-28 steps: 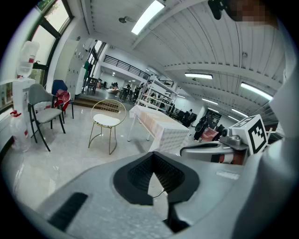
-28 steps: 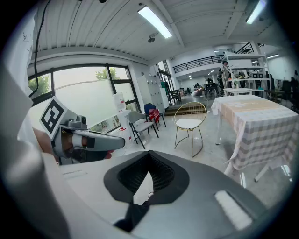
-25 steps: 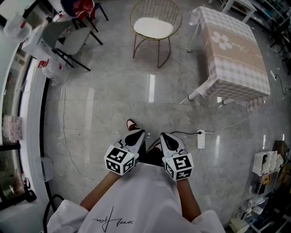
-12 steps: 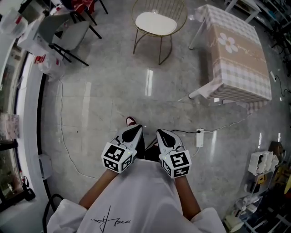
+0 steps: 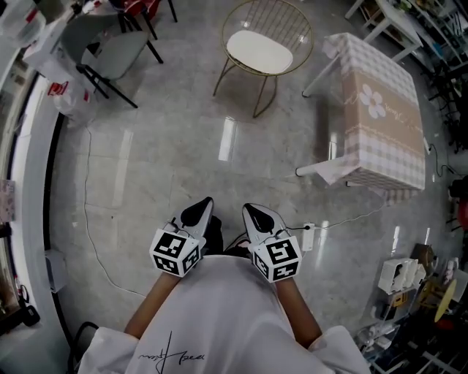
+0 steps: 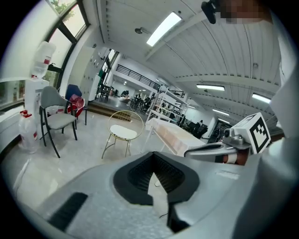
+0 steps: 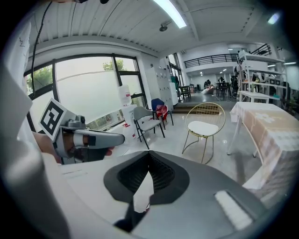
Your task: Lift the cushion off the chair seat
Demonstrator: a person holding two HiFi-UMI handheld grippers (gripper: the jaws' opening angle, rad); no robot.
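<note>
Shift since earlier: both tongs sit lower and further left in the head view, the chair and cushion have drifted to the right, and the checked table has swung round at the right side; the red shoe tip that showed ahead of the left tongs no longer shows.
Left tongs: jaws pressed together, nothing between them, held close in front of the person's body.
Right tongs: likewise closed and empty, just beside the left pair, tips pointing forward and somewhat down.
Cushion: pale oval pad lying flat on the seat, well apart from both tongs, straight ahead and slightly to the right in the head view.
Long axis: the oval runs roughly across the line of approach, tilted a little.
Nearer hand: probably the right, since the pad lies almost in line with its tips; the difference is small.
Chair: gold wire frame whose curved back rises behind the pad, so the open side faces the person.
Coming move: judged as more approach first, then both jaws must open before reaching the pad's near edge.
Floor: glossy pale stone with light reflections; a white cable and power strip lie just beside the right tongs.
Table: covered by a checked cloth, right of the chair.
Room: grey chair far left by the windows; cluttered shelving along the right edge.
</note>
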